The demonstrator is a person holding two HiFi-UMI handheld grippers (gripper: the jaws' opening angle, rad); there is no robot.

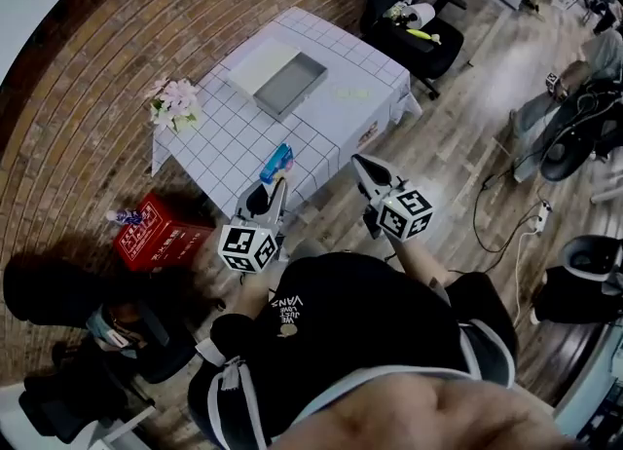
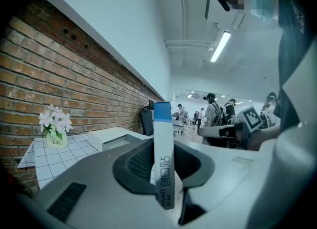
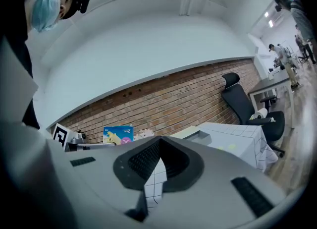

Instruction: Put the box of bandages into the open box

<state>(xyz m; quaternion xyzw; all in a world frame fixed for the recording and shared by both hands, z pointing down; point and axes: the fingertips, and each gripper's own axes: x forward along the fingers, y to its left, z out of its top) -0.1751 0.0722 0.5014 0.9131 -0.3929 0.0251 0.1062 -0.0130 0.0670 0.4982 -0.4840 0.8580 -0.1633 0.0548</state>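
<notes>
The left gripper [image 1: 279, 183] was clenched on the box of bandages [image 2: 163, 124], which stood upright between its pads at the table's [image 1: 336, 117] near edge. The open box [image 1: 289, 85] lay farther back on the table, well apart. The right gripper [image 3: 159, 146] was closed and empty.

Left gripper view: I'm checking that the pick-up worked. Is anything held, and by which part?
The box of bandages, pinched across its flat faces by the left gripper's fingers, near its lower end; its blue end sticks out above.
</notes>
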